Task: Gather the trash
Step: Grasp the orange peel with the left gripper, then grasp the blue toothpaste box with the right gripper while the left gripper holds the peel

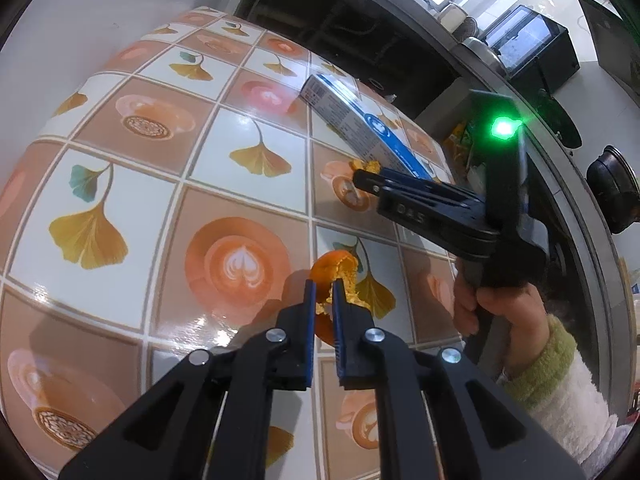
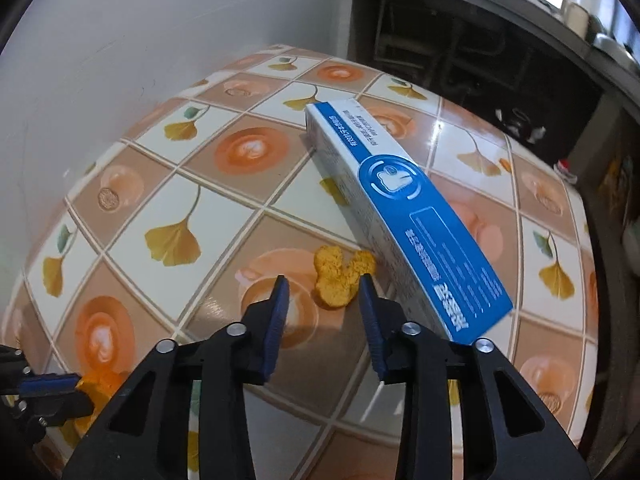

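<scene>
My left gripper (image 1: 323, 285) is shut on a curled piece of orange peel (image 1: 334, 270) just above the tiled table; it also shows at the lower left of the right wrist view (image 2: 82, 394), gripping the peel (image 2: 98, 386). My right gripper (image 2: 324, 280) is open, its fingers either side of a second, flat piece of orange peel (image 2: 338, 276) lying on the table. That peel (image 1: 370, 166) shows at the right gripper's tip (image 1: 360, 178) in the left wrist view. A long blue and white carton (image 2: 404, 208) lies just right of the flat peel, also seen in the left wrist view (image 1: 360, 120).
The table (image 1: 160, 168) has a glossy cover with coffee-cup and ginkgo-leaf tiles and stands against a white wall (image 2: 120, 40). Beyond its far edge is a dark kitchen counter (image 2: 460, 40) with open shelves. A dark pot (image 1: 612, 184) sits to the right.
</scene>
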`<state>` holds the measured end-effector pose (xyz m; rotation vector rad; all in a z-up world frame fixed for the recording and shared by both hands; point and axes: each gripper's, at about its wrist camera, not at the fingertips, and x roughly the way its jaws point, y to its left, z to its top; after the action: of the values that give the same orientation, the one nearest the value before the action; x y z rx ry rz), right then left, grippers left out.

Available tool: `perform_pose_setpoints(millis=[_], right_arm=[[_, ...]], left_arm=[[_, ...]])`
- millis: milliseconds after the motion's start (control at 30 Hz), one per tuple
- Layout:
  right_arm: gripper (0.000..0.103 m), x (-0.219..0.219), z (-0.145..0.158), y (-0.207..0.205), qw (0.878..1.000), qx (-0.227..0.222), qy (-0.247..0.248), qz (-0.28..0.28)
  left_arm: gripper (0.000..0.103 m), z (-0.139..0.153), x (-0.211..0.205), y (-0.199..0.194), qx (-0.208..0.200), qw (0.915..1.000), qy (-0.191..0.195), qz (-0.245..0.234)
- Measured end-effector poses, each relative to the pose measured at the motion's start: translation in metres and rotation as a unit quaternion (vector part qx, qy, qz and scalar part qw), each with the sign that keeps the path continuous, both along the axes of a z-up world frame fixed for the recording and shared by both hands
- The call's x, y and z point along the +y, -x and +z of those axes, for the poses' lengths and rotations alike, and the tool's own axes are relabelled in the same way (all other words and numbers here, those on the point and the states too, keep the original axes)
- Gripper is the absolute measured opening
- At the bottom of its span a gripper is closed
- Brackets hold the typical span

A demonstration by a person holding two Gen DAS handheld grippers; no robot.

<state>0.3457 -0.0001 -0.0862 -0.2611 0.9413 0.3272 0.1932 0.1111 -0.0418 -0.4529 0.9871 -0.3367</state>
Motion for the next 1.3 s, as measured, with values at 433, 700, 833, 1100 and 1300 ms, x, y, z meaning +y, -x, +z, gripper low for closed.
perform_pose_setpoints(millis=[433,700,833,1100,1300], right_arm=[[0.002,0.001,0.001,-0.007,1.0,0.003,-0.01,0.008],[0.001,-0.013,0.013,0.005,0.999,0.001,-0.049,0.002],[0.001,-0.023,0.027,0.016,0.997,0.001,-0.081,0.002],[0.001,-0.016,0.068,0.064,0.988,-0.008,-0.146,0.056],[0.001,0.013,0.073,0.093,0.982,0.002,-0.154,0.107]], left_arm=[[0.023,0.0,0.012,0.0,-0.004,0.9996,0.012,0.024],[0.031,0.004,0.018,0.003,-0.01,0.9992,0.017,0.034],[0.036,0.005,0.022,0.005,-0.013,0.9987,0.027,0.042],[0.042,0.007,0.041,0.004,-0.014,0.9966,0.031,0.075],[0.045,0.01,0.053,0.006,-0.015,0.9952,0.03,0.092]])
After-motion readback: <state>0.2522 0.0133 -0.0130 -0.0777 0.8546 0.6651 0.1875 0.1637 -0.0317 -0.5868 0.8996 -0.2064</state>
